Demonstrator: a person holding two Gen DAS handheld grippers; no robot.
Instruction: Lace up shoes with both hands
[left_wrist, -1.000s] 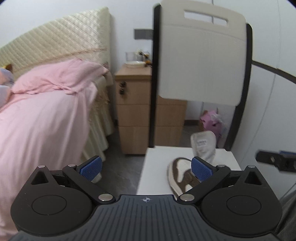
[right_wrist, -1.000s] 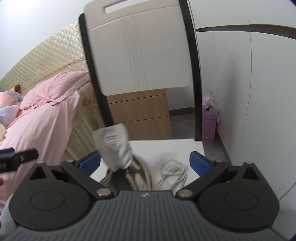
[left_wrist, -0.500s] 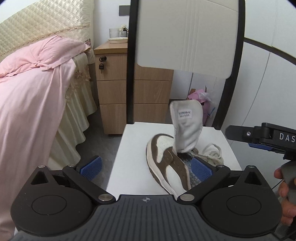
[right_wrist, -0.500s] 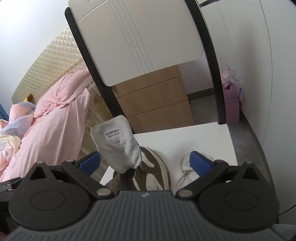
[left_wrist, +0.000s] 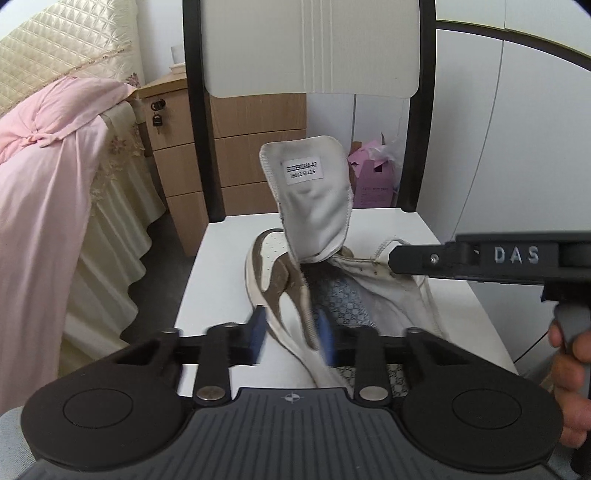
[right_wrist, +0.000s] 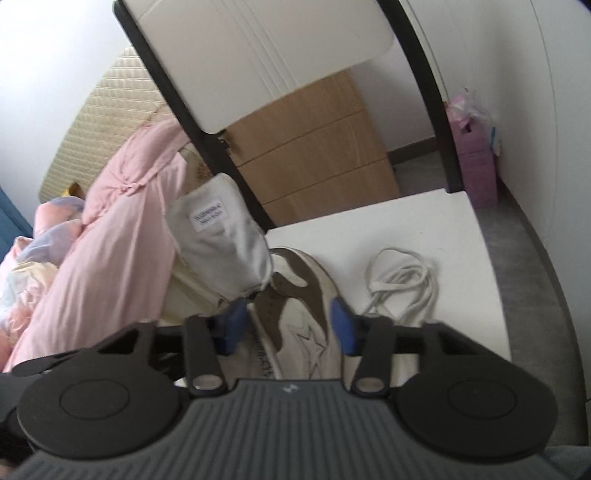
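A brown and white sneaker (left_wrist: 271, 266) lies on a white chair seat (left_wrist: 221, 258), its grey tongue (left_wrist: 314, 206) standing up. My left gripper (left_wrist: 292, 336) straddles the shoe's left side wall; its jaws are closing, and a slim gap shows beside the left pad. In the right wrist view, the sneaker's (right_wrist: 303, 317) right side wall sits between the closing jaws of my right gripper (right_wrist: 287, 326), beside the tongue (right_wrist: 221, 236). A loose white lace (right_wrist: 402, 284) lies coiled on the seat (right_wrist: 443, 229) to the shoe's right. From the left wrist view, the right gripper (left_wrist: 397, 260) reaches in from the right.
The chair's white backrest (left_wrist: 314, 48) on black posts rises behind the shoe. A wooden drawer unit (left_wrist: 255, 147) and a pink box (left_wrist: 373, 181) stand beyond it. A bed with pink bedding (left_wrist: 44, 177) fills the left. A hand (left_wrist: 572, 354) holds the right gripper's handle.
Both grippers came down and closer to the sneaker. Their jaws, wide apart before, have narrowed around the shoe's two side walls. The right gripper now reaches further into the left wrist view.
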